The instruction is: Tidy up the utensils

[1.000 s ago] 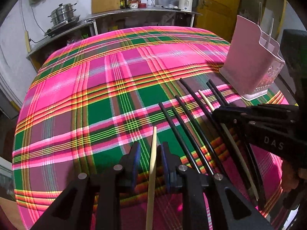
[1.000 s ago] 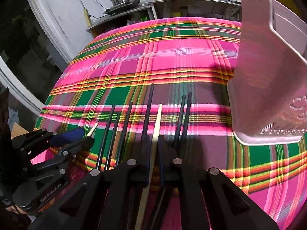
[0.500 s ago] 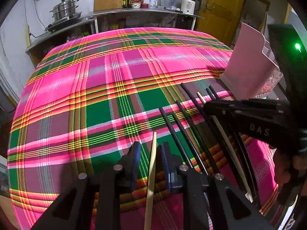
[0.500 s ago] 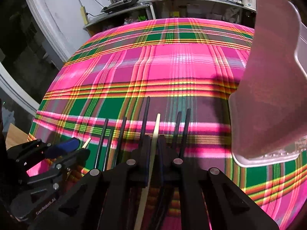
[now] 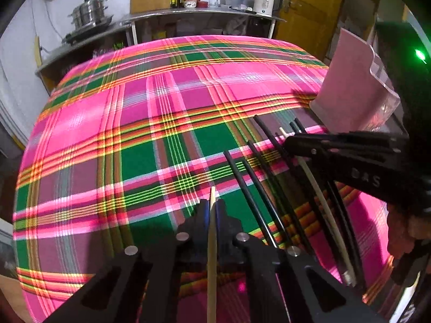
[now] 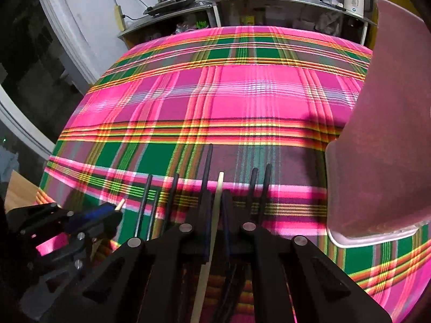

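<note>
Several black chopsticks (image 5: 258, 183) and pale wooden ones lie on the plaid tablecloth (image 5: 161, 107). My left gripper (image 5: 212, 207) is shut on a pale wooden chopstick (image 5: 212, 255) that runs back between its fingers. My right gripper (image 6: 216, 199) is shut on another pale chopstick (image 6: 212, 231) among the black chopsticks (image 6: 206, 167). The right gripper also shows in the left wrist view (image 5: 291, 141), and the left one in the right wrist view (image 6: 113, 212). A pink utensil holder (image 5: 353, 91) stands at the right, close to the right gripper (image 6: 385, 140).
A metal counter (image 5: 204, 13) with pots, bottles and a kettle runs along the far wall behind the table. A yellow door (image 5: 309, 8) is at the back right. The table's left edge drops off near the left gripper (image 6: 43, 188).
My left gripper has closed on the pale chopstick. Both grippers have moved slightly forward and the pink holder now looms closer in the right wrist view.
</note>
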### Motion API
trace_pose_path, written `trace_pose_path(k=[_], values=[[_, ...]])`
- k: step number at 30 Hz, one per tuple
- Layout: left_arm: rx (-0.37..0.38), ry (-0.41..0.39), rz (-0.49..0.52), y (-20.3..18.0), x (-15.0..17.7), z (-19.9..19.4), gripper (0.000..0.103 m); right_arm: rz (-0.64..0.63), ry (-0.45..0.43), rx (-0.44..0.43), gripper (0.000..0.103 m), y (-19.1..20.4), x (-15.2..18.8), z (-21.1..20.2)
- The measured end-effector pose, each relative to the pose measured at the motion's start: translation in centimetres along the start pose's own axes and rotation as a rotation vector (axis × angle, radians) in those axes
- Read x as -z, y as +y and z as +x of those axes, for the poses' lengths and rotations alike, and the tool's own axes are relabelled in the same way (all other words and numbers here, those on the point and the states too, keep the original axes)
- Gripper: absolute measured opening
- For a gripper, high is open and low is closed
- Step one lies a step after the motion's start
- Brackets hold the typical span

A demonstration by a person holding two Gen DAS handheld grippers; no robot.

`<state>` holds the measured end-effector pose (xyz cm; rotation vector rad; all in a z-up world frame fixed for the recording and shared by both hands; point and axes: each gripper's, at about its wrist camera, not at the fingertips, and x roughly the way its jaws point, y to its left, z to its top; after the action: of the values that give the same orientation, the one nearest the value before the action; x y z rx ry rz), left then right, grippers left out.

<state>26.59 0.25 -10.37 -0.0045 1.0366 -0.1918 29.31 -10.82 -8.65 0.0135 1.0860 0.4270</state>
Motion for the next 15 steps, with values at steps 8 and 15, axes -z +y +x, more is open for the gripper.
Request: trace_pose_path(k=[8,15], values=[[0.037,-0.068,-0.023,0.4,-0.8,-3.8,0.005,-0.025,-0.081,-0.035,0.007,0.6,0.2,-4.3],[0.055,-0.151,-0.014,0.0,-1.9,-8.8,0.005,-0.030,-0.162,-0.061,0.006,1.0,0.3,-9.0]])
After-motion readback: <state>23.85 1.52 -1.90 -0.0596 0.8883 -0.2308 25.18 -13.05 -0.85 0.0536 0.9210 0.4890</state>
